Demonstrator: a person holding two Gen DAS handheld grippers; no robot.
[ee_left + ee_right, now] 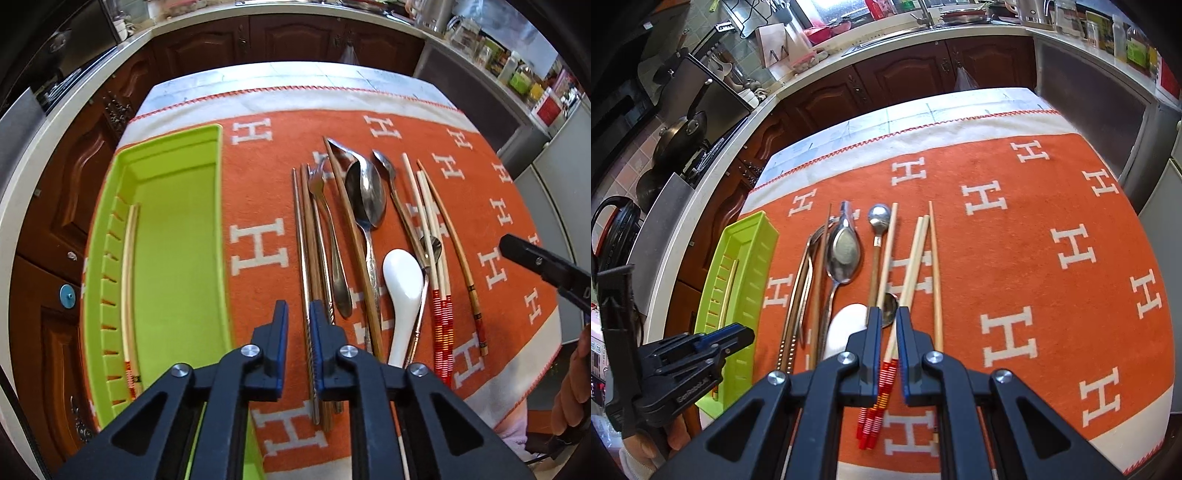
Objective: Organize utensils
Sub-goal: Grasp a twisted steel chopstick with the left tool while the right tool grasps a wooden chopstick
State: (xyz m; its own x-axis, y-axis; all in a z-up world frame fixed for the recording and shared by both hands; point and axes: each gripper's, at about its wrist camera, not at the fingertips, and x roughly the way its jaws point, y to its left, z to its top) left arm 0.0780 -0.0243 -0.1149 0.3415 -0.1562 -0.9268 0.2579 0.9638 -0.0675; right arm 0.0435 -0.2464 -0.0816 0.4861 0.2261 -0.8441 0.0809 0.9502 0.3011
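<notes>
A green tray [177, 229] [753, 258] lies at the left of the orange cloth [258, 184] with one pale chopstick [129, 277] in it. To its right lie steel chopsticks [301, 240], a fork [325, 221], a large metal spoon [365, 195], a white ceramic spoon [402, 291] and pale chopsticks with red-and-white ends [441, 317] [908, 266]. My left gripper [298, 308] [748, 332] hovers shut and empty above the near ends of the steel chopsticks. Above the red-ended chopsticks hangs my right gripper [888, 312] [504, 243], shut, holding nothing.
A small spoon [384, 162] and a brown chopstick with a banded end [454, 243] also lie in the row. Dark wooden cabinets [295, 40] stand beyond the table's far edge. A hand [569, 387] shows at the right, and pans [683, 129] sit on the stove.
</notes>
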